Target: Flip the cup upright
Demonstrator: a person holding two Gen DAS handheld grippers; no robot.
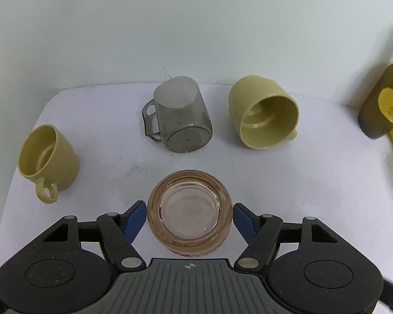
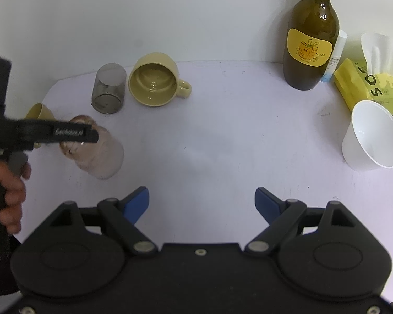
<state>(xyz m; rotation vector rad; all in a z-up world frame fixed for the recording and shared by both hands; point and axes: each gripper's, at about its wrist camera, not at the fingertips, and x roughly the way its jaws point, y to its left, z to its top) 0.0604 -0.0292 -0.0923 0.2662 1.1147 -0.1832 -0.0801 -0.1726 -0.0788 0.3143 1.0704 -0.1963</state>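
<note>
I am bringing my left gripper [image 1: 190, 218] around the amber glass cup [image 1: 190, 212], which is lying on its side at the lower middle of the left wrist view, mouth toward the camera. My fingers [image 1: 135, 217] are spread on either side of it, right at its walls but not yet squeezing as far as I can tell. In the right wrist view the same cup [image 2: 102, 154] is showing at the middle left, partly behind my left tool.

My right gripper [image 2: 201, 204] is hanging over bare worktop [image 2: 222, 136] with its fingers spread and holding nothing.

The risks, as I judge them:
- The glass is round and smooth, so it could be rolling or squirting out as I close.
- Gripping this near the rim, the heavy base could be swinging down and slipping as I turn it.
- 3 other cups are lying ahead: the gray cup [image 1: 178, 115] directly beyond, 1 yellow mug [image 1: 264, 112] to the upper right and another yellow mug [image 1: 48, 157] at the left. A wide swing could be knocking the gray one.
</note>
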